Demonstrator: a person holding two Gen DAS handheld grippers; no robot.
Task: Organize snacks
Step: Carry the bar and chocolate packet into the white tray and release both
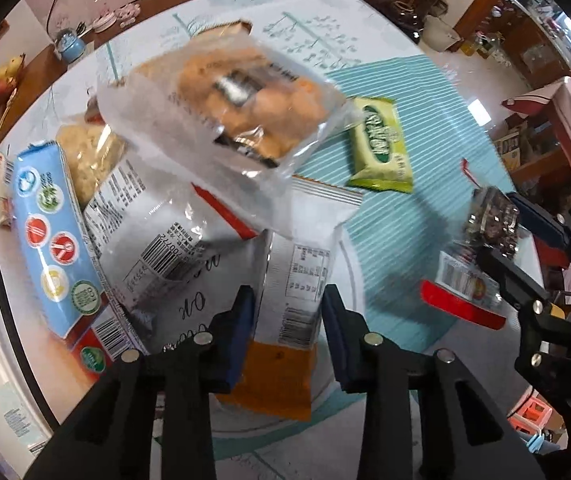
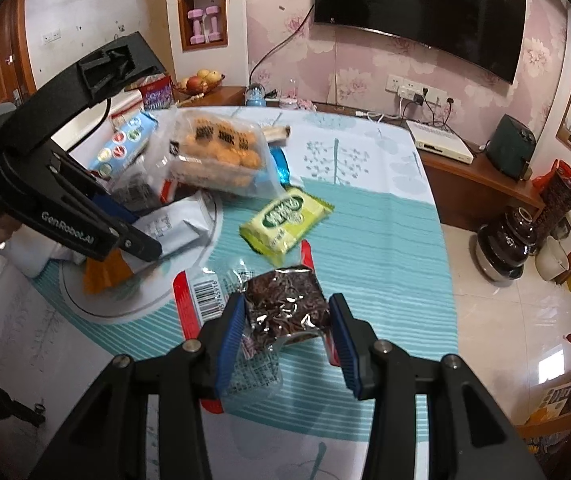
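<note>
My left gripper (image 1: 287, 298) points straight down over a round white plate (image 1: 347, 256) heaped with snacks. Its pads press the sides of a narrow silver and orange packet (image 1: 285, 344). In the right wrist view that gripper (image 2: 133, 236) stands at the left, the packet's orange end (image 2: 103, 274) below it. My right gripper (image 2: 287, 306) is shut on a dark brown snack in a clear, red-edged wrapper (image 2: 285, 308), held above the teal striped mat (image 2: 385, 240). The left wrist view shows the right gripper (image 1: 501, 236) with that snack at the right edge.
A clear bag of golden pastries (image 1: 245, 92) tops the heap, with a blue packet (image 1: 53, 240) and a silver barcoded bag (image 1: 153, 240) beside it. A green packet (image 2: 285, 220) lies alone on the mat. The table's edge and tiled floor (image 2: 505, 300) lie to the right.
</note>
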